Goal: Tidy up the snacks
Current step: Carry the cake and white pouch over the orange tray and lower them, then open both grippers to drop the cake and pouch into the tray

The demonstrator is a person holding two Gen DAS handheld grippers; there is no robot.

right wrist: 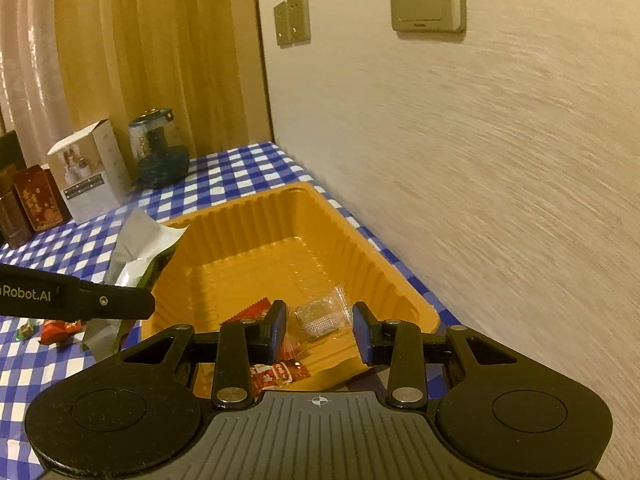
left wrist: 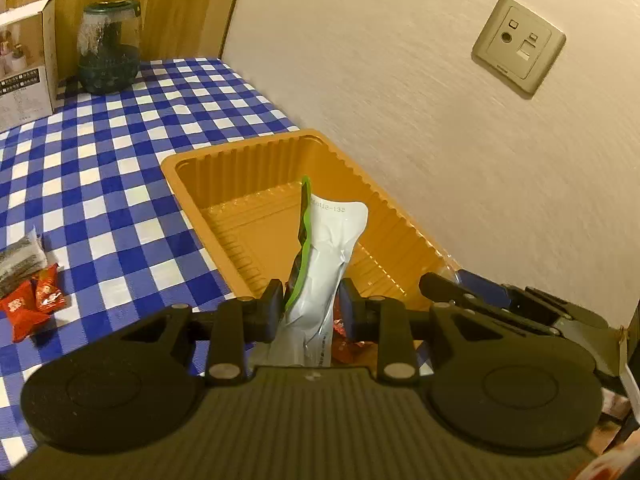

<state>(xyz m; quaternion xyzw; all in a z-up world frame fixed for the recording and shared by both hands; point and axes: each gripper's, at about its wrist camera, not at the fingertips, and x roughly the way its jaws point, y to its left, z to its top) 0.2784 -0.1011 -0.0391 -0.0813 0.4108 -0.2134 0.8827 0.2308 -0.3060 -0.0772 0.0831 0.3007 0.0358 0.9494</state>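
Left gripper: fingers pinched on a silver-and-green snack pouch, held upright over the near end of the orange plastic tray. The pouch is gripped at its lower part, green edge toward the left finger, printed code seen near the top. From the right wrist view the same pouch is seen just beside the tray's left rim, with the left gripper's finger crossing in front of it.

Right gripper: fingers spread apart, nothing held between them, positioned over the near part of the tray. Inside the tray a clear-wrapped snack is seen between the 2 fingers, and red wrapped candies lie by the left finger at the tray's near edge.

On the blue-and-white checked tablecloth, left of the tray, 2 red candy packets and a grey-speckled packet are seen. Further back a dark glass jar and a white box stand near the wooden panel. Wall sockets are mounted on the wall beside the tray.
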